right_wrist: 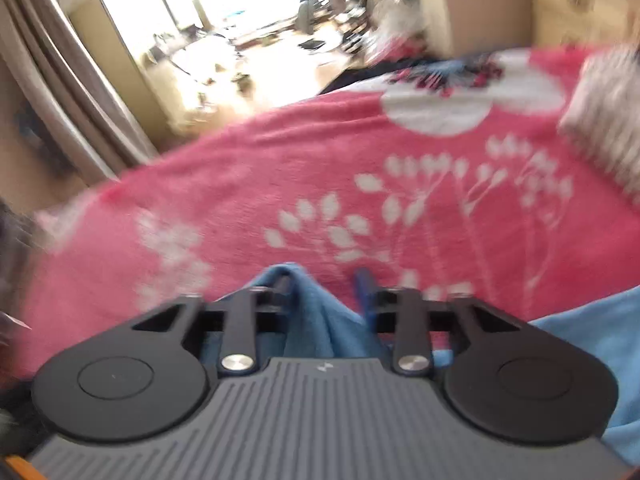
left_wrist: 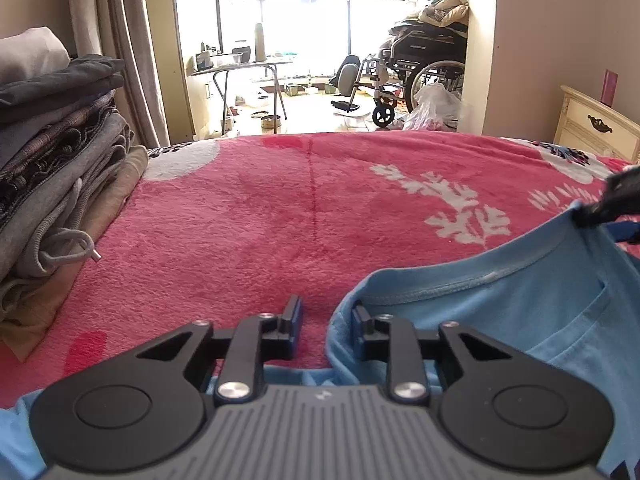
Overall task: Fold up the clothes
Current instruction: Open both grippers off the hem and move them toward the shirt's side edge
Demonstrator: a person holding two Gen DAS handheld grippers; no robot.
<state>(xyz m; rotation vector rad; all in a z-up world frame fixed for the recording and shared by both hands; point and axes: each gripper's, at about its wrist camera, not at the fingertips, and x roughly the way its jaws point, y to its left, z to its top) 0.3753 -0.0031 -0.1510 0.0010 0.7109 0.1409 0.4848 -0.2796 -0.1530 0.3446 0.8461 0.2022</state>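
Observation:
A light blue T-shirt (left_wrist: 500, 312) lies on the pink flowered blanket (left_wrist: 248, 216), its neckline toward the far side. My left gripper (left_wrist: 327, 318) is open at the shirt's left edge. Pink blanket shows in its gap, and blue fabric curls around the right finger (left_wrist: 362, 322). My right gripper (left_wrist: 616, 200) reaches in from the right edge and touches the raised collar. In the blurred right wrist view, my right gripper (right_wrist: 325, 282) is open with a fold of the T-shirt (right_wrist: 316, 320) between its fingers. The fold drapes over the left finger, and blanket (right_wrist: 280, 168) shows beside the right one.
A tall stack of folded clothes (left_wrist: 52, 152) sits on the bed at the left. A cream nightstand (left_wrist: 592, 124) stands past the bed's right corner. Beyond the doorway are a wheelchair (left_wrist: 420, 68) and a folding table (left_wrist: 240, 68). A pale blurred bundle (right_wrist: 600, 120) lies at the bed's right.

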